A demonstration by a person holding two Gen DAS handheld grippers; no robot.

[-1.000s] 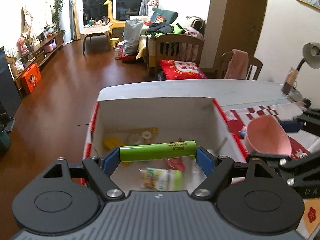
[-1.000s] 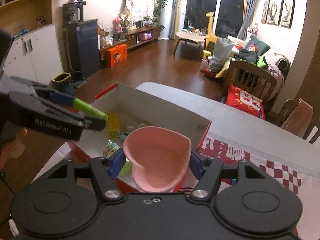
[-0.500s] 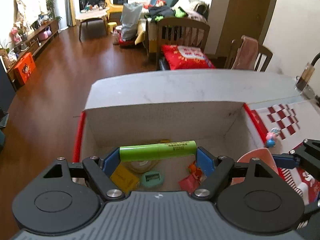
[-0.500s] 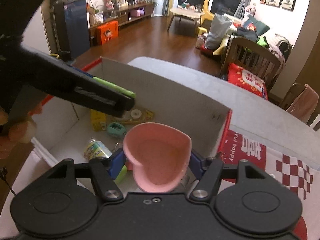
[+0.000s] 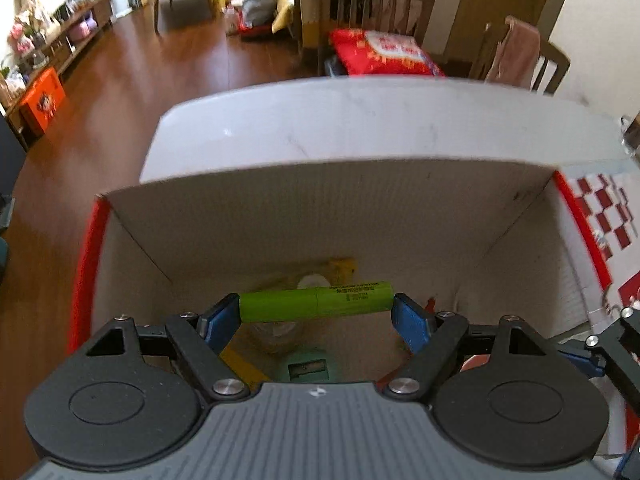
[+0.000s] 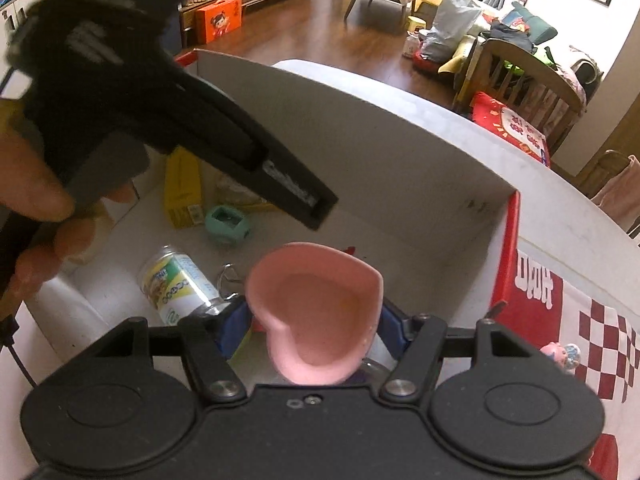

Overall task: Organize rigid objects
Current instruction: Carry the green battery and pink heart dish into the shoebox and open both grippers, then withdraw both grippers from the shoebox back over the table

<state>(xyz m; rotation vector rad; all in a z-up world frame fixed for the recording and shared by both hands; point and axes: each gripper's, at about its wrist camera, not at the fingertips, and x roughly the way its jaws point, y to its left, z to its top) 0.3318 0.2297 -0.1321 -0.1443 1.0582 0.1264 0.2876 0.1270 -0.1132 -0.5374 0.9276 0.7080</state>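
Left wrist view: left gripper clamps a green tube crosswise above the box. Right gripper grips a pink dish over the box's floor, a bottle at 9 o'clock.

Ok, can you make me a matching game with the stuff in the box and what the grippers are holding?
Things:
1. green tube
2. pink heart dish
3. teal block
4. labelled bottle

Where:
A. lying on its side on the box floor
B. in the right gripper
C. on the box floor by the yellow packet
D. in the left gripper

Pairs: 1-D, 2-B, 3-C, 4-A
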